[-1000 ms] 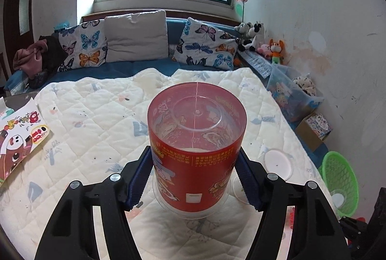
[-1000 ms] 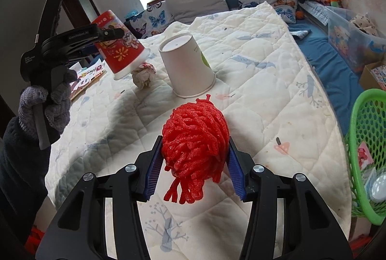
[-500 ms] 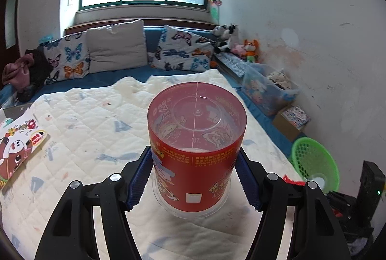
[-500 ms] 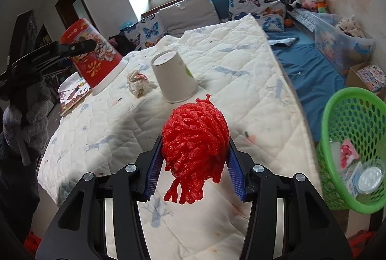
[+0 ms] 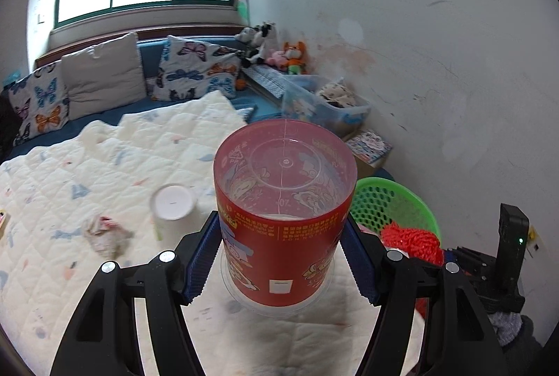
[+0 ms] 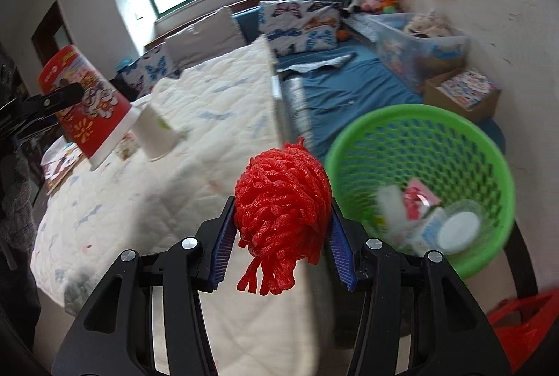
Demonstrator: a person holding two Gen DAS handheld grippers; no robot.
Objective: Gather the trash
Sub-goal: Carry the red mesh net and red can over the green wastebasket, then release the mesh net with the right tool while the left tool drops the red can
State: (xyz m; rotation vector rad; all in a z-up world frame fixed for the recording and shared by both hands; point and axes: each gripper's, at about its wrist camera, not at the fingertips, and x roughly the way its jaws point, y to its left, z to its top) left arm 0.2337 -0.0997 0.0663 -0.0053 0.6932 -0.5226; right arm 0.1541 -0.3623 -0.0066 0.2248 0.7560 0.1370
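trash is split between both tongs: the left tongs (image 5: 283, 257) are clamped on an upside-down red cup (image 5: 284, 212) above the quilted bed (image 5: 104, 159), and the right tongs (image 6: 281, 236) squeeze a red foam net (image 6: 281, 212), held just short of the green basket (image 6: 401, 128) on the floor, likely for dropping. a white paper cup (image 5: 172, 206) and crumpled wrapper (image 5: 101, 233) wait on the bed. the basket's contents are blurred.

cups 2: red (image 5: 284, 212), white (image 5: 173, 206) | basket (image 6: 419, 121) 1 | foam net (image 6: 281, 201) 1 | paper wad (image 5: 101, 231) 1
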